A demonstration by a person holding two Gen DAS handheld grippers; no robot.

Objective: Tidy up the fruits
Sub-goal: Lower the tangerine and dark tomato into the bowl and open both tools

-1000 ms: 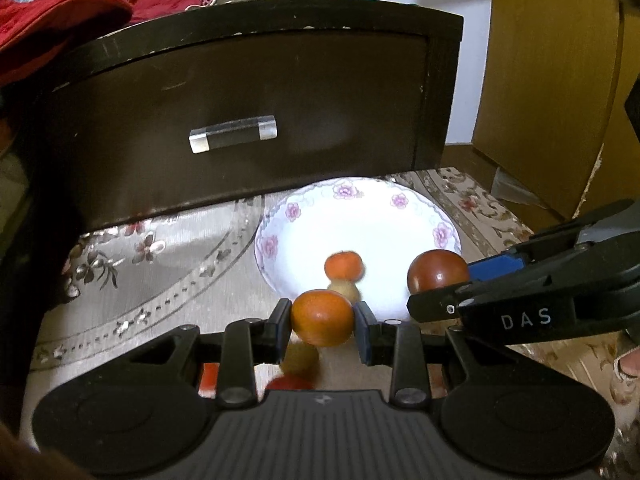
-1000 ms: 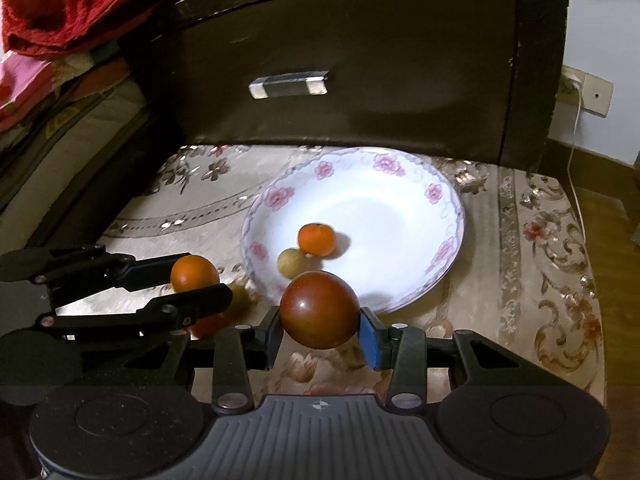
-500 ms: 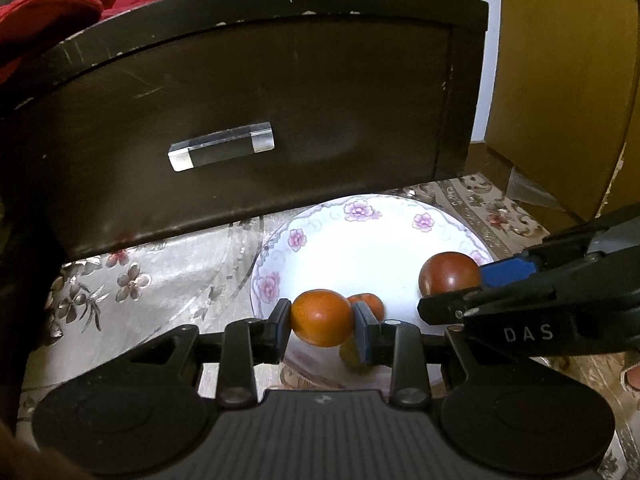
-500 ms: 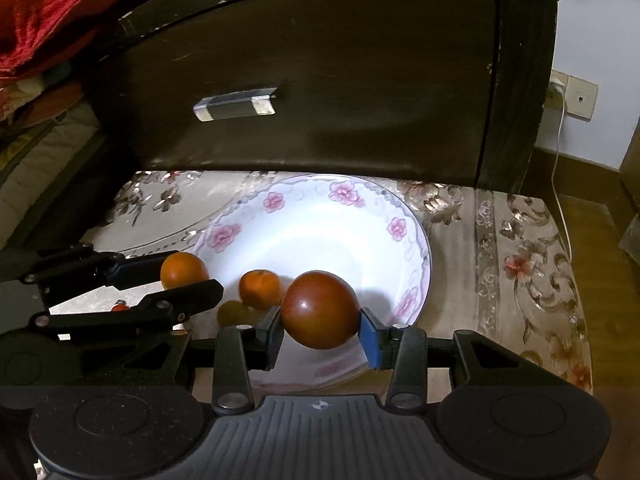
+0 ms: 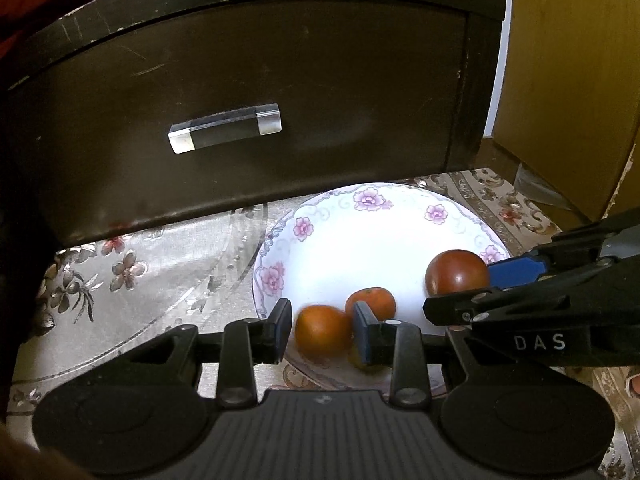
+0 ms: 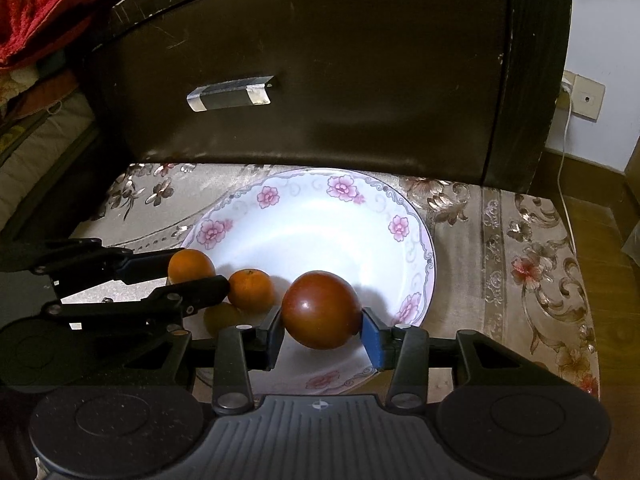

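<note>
A white plate (image 5: 376, 236) with pink flowers lies on the patterned cloth; it also shows in the right wrist view (image 6: 320, 220). A small mandarin (image 5: 372, 302) (image 6: 251, 290) and a yellowish fruit (image 6: 221, 318) lie in it. My left gripper (image 5: 322, 330) has opened over the plate's near-left rim; the orange fruit (image 5: 323, 330) (image 6: 191, 265) sits blurred between its parted fingers. My right gripper (image 6: 322, 328) is shut on a dark red tomato (image 6: 322, 310) (image 5: 457, 273) above the plate's near edge.
A dark wooden drawer front (image 5: 260, 92) with a clear handle (image 5: 225, 127) stands just behind the plate. Red cloth (image 6: 52, 4) lies at top left. A wooden cabinet (image 5: 576, 80) stands on the right, and a wall socket with cable (image 6: 582, 98) beyond.
Both grippers moved forward over the plate. The left gripper's fingers have parted and the orange fruit is loose and blurred between them. The right gripper still holds the tomato.
</note>
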